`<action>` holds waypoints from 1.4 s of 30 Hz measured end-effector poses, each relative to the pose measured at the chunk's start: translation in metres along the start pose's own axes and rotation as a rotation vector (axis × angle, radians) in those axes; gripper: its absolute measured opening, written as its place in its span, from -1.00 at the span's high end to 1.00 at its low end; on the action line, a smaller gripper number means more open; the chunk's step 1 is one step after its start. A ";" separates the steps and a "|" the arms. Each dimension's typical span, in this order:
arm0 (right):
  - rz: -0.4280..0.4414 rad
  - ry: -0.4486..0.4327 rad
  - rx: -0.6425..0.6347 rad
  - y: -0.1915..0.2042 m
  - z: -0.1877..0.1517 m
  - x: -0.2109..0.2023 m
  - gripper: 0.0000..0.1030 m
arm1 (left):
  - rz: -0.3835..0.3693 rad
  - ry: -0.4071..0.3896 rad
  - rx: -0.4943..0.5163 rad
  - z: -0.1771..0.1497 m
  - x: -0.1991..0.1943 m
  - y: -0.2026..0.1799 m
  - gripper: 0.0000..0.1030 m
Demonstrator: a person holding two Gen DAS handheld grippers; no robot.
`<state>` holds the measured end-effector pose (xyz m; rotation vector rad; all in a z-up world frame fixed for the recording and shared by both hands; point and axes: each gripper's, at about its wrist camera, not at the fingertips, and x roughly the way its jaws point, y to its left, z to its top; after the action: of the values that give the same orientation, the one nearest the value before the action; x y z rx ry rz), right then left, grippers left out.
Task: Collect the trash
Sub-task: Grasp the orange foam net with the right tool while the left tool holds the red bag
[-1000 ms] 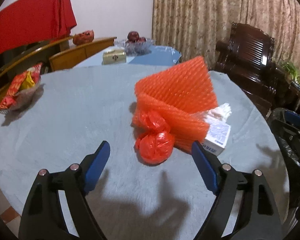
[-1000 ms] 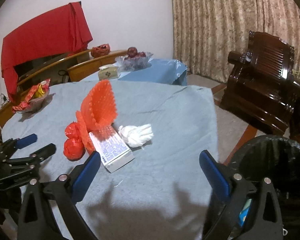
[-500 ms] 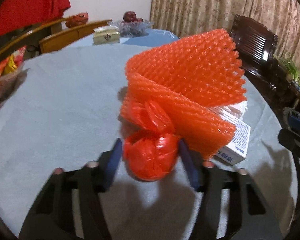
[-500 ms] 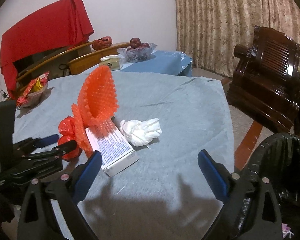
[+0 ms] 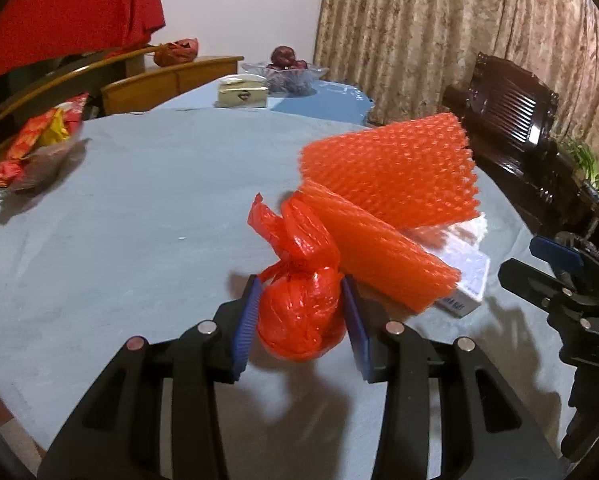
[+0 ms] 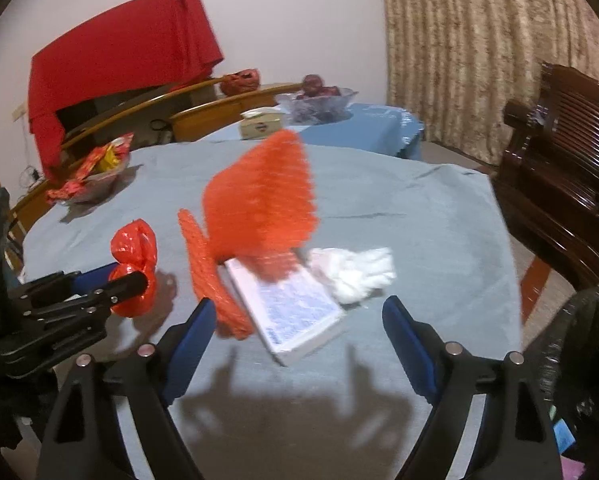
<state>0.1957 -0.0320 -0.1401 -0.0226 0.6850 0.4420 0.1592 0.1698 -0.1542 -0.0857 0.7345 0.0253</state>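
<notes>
My left gripper (image 5: 301,322) is shut on a knotted red plastic bag (image 5: 299,312), held just above the grey tablecloth; the bag also shows in the right wrist view (image 6: 133,264). Beside it lie a folded orange foam net (image 5: 387,196), a white printed box (image 6: 295,312) partly under the net, and a crumpled white tissue (image 6: 355,276). My right gripper (image 6: 299,344) is open and empty, its jaws wide apart just short of the box. The left gripper also shows at the left of the right wrist view (image 6: 111,284).
A black-lined trash bin (image 6: 579,360) stands at the table's right edge. A bowl of red snack packets (image 5: 31,152) sits at the far left. A dark wooden chair (image 5: 511,128) is right. A second table with a fruit bowl (image 5: 283,72) and tissue box is behind.
My left gripper closed on the red bag and lifted it slightly. My right gripper moved forward, closer to the box and net.
</notes>
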 end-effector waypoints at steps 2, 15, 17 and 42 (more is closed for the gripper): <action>0.020 0.010 -0.018 0.010 0.000 0.005 -0.55 | 0.016 0.003 -0.004 -0.001 -0.001 0.007 0.24; 0.107 0.085 -0.098 0.054 -0.009 0.036 -0.50 | 0.103 -0.004 -0.023 -0.014 -0.014 0.043 0.24; 0.118 0.094 -0.114 0.062 -0.011 0.041 -0.49 | 0.115 0.000 -0.029 -0.018 -0.016 0.048 0.24; 0.180 0.152 -0.080 0.069 -0.003 0.045 0.57 | 0.104 -0.025 -0.053 -0.015 -0.032 0.049 0.24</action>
<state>0.1974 0.0477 -0.1618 -0.0709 0.8226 0.6452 0.1225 0.2175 -0.1469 -0.0978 0.7131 0.1452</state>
